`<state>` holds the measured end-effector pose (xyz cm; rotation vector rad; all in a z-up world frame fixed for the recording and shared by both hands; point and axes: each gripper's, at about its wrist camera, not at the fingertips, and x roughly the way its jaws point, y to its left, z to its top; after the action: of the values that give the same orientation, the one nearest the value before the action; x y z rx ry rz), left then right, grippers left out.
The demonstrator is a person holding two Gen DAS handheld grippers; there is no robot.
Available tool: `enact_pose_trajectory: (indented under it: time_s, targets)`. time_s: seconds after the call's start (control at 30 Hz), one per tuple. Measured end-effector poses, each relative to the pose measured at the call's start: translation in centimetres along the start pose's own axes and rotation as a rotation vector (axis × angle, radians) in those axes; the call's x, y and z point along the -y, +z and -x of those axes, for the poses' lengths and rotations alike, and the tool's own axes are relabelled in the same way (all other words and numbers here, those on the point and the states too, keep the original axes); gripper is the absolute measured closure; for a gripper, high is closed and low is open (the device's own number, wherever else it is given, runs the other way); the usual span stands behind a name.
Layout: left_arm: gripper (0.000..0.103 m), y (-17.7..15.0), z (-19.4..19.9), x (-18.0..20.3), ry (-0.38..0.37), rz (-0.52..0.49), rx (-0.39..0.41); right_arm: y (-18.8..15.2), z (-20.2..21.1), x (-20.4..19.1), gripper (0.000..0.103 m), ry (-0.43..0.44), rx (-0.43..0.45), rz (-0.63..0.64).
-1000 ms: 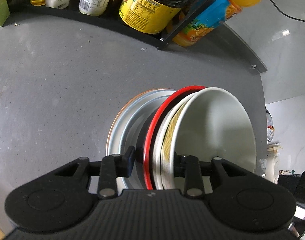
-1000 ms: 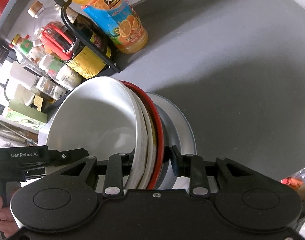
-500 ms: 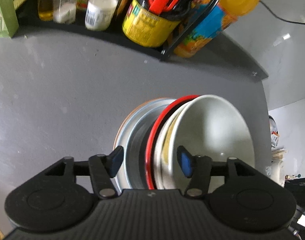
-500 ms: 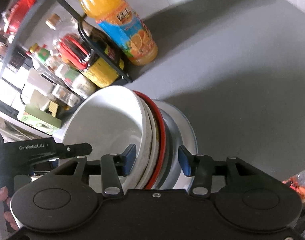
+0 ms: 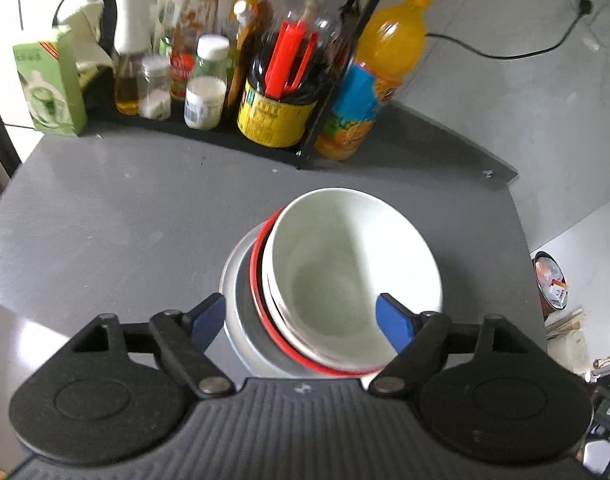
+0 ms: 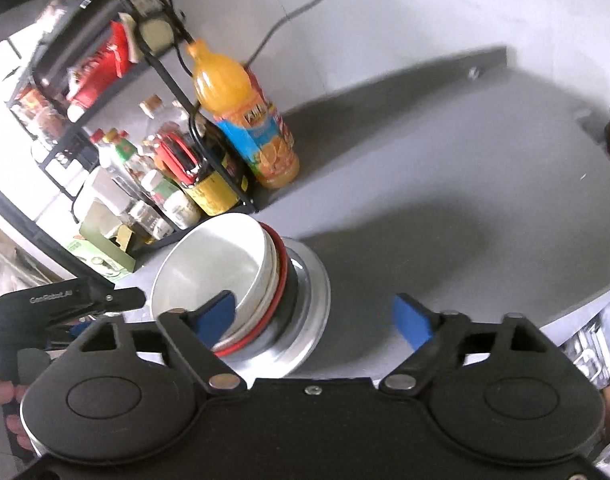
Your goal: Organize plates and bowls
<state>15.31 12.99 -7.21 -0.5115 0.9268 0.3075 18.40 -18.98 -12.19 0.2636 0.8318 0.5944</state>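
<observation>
- Nested stack on grey countertop (image 5: 105, 216): white ceramic bowl (image 5: 345, 276) on top, red-rimmed bowl (image 5: 257, 276) beneath, wide silver metal plate (image 5: 235, 304) at the bottom.
- Shown only in left wrist view: green carton (image 5: 49, 88) at the end of the black condiment rack (image 5: 209, 130).
- Shown only in right wrist view: upper rack shelves (image 6: 65, 80), a hand (image 6: 1, 392) gripping the other black handle.
- Orange juice bottle (image 6: 245, 120) is seen beside the rack.
- Left gripper (image 5: 301, 322): spread wide, blue pads flanking the stack, nothing grasped.
- Right gripper (image 6: 317, 316): released, held above the stack; one pad overlaps the white bowl's rim, contact cannot be told.
</observation>
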Motion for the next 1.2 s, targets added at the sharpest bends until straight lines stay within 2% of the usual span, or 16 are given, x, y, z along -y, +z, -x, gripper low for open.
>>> enact_pose_trajectory:
  time_s: [0.13, 0.23, 0.4, 0.53, 0.67, 0.87, 0.97, 1.07, 1.2]
  targets:
    - [0.015, -2.6, 3.2, 0.8, 0.024, -0.016, 0.047, -0.5, 3.2, 0.2, 0.011, -0.007, 0.023, -0.018]
    - [0.013, -4.4, 5.6, 1.1, 0.043, -0.032, 0.066, -1.2, 5.5, -0.5, 0.004, -0.019, 0.053, 0.009]
    - [0.009, -6.9, 9.5, 1.6, 0.067, -0.081, 0.105, -2.2, 8.4, -1.6, 0.0, -0.026, 0.071, 0.047]
    - [0.007, -8.3, 11.8, 1.3, 0.077, -0.089, 0.13, -3.0, 10.0, -2.3, 0.0, -0.021, 0.078, 0.062]
    - [0.007, -9.2, 13.3, 1.0, 0.088, -0.102, 0.154, -3.9, 11.3, -3.2, 0.0, -0.05, 0.103, 0.082]
    - [0.007, -9.8, 15.0, -0.6, 0.048, -0.133, 0.169, -5.5, 13.2, -5.3, 0.0, -0.102, 0.161, 0.073]
    - [0.006, -9.9, 16.1, -1.4, 0.034, -0.169, 0.177, -6.5, 14.3, -6.6, 0.0, -0.099, 0.185, 0.068]
    - [0.006, -10.1, 17.1, -2.1, 0.039, -0.207, 0.178, -7.5, 14.7, -8.0, 0.0, -0.127, 0.187, 0.072]
    - [0.006, -10.1, 18.5, -3.2, 0.002, -0.216, 0.179, -8.7, 15.2, -9.3, 0.0, -0.144, 0.185, 0.081]
